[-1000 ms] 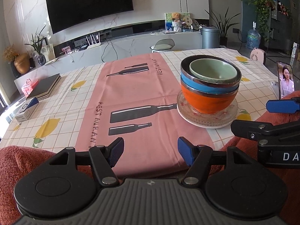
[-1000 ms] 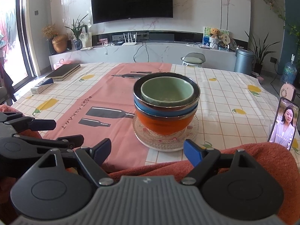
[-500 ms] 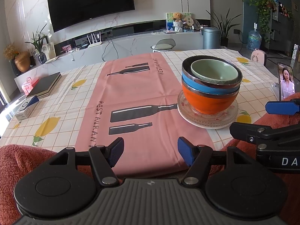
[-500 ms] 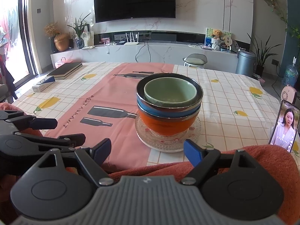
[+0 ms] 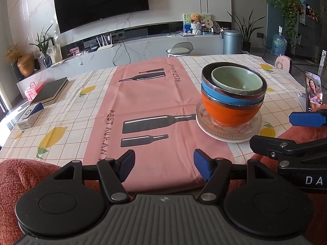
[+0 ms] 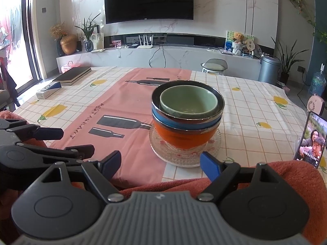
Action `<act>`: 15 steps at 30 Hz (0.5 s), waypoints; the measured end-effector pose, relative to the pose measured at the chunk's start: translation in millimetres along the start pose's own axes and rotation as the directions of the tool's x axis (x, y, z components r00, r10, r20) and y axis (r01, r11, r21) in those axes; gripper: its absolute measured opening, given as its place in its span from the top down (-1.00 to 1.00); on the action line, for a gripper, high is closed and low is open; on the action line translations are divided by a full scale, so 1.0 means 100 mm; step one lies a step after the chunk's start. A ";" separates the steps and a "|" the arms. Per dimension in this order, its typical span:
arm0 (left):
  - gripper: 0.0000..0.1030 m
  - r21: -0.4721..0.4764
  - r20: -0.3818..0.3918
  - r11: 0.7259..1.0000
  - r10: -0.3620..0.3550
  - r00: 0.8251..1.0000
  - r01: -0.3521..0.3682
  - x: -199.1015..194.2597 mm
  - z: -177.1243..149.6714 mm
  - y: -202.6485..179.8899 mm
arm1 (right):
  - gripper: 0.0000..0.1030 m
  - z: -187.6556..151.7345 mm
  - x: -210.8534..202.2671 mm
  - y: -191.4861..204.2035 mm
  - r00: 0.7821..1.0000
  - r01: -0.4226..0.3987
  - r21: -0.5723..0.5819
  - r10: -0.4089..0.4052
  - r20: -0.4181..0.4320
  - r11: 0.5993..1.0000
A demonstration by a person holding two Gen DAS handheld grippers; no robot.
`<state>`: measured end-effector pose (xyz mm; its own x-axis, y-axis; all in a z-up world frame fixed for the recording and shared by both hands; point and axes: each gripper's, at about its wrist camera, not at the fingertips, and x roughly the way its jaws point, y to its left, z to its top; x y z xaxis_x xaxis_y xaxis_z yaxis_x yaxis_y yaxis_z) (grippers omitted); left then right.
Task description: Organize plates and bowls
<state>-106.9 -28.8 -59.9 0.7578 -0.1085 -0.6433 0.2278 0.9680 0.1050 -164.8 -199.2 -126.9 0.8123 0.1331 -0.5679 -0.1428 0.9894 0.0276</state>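
Unchanged since the earlier frame: left gripper (image 5: 164, 164) and right gripper (image 6: 160, 163) jaws wide, empty; bowl stack (image 6: 187, 115) on glass plate (image 6: 185, 153) sits beyond the right jaws, cloth bare ahead of the left.

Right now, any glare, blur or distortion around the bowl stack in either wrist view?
Left wrist: sharp, no blur; fisheye bends the black wall TV. Right wrist: window at left blown out; small green ceramic bowl and clear glass plate evenly lit, soft shadows.
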 end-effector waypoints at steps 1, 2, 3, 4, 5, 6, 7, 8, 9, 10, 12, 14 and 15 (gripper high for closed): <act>-0.50 0.001 0.000 1.000 0.003 1.000 -0.003 0.00 0.01 0.01 | -0.61 0.01 0.00 0.00 1.000 0.000 0.001 0.000 0.001 1.000; -0.50 0.002 0.001 1.000 0.006 1.000 -0.006 0.00 0.02 0.01 | -0.61 0.01 0.01 0.00 1.000 0.000 0.003 0.000 0.001 1.000; -0.50 0.002 0.002 1.000 0.007 1.000 -0.007 0.00 0.02 0.01 | -0.61 0.02 0.01 -0.01 1.000 0.000 0.004 0.000 0.001 1.000; -0.50 0.002 0.002 1.000 0.007 1.000 -0.007 0.01 0.03 0.01 | -0.61 0.03 0.01 0.00 1.000 0.002 0.004 -0.002 0.002 1.000; -0.50 0.002 0.002 1.000 0.006 1.000 -0.006 0.01 0.03 0.02 | -0.61 0.04 0.01 0.00 1.000 0.004 0.004 -0.004 0.004 1.000; -0.50 0.001 0.002 1.000 0.006 1.000 -0.006 0.01 0.03 0.02 | -0.61 0.05 0.01 0.00 1.000 0.004 0.004 -0.004 0.004 1.000; -0.50 0.000 0.002 1.000 0.005 1.000 -0.005 0.01 0.03 0.01 | -0.61 0.05 0.01 0.01 1.000 0.005 0.003 -0.005 0.005 1.000; -0.50 0.000 0.000 1.000 0.004 1.000 -0.004 0.01 0.03 0.01 | -0.61 0.06 0.01 0.01 1.000 0.006 0.002 -0.006 0.005 1.000; -0.50 0.000 -0.001 1.000 0.003 1.000 -0.003 0.01 0.03 0.01 | -0.61 0.06 0.02 0.01 1.000 0.007 0.001 -0.007 0.005 1.000; -0.50 -0.001 -0.004 1.000 0.003 1.000 -0.003 0.01 0.03 0.01 | -0.61 0.07 0.02 0.02 1.000 0.008 0.001 -0.008 0.004 1.000; -0.50 -0.001 -0.010 1.000 0.003 1.000 -0.003 0.02 0.03 0.01 | -0.61 0.07 0.01 0.01 1.000 0.008 0.002 -0.008 0.005 1.000; -0.50 -0.006 -0.014 1.000 0.002 1.000 -0.002 0.03 0.04 0.02 | -0.61 0.07 0.02 0.01 1.000 0.007 0.005 -0.007 0.005 1.000; -0.50 -0.008 -0.015 1.000 0.002 1.000 -0.002 0.03 0.04 0.02 | -0.61 0.08 0.03 0.02 1.000 0.007 0.006 -0.007 0.004 1.000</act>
<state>-102.3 -27.8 -58.6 0.7492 -0.1036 -0.6543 0.2216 0.9700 0.1002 -158.5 -196.6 -122.1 0.8156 0.1267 -0.5646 -0.1338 0.9906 0.0291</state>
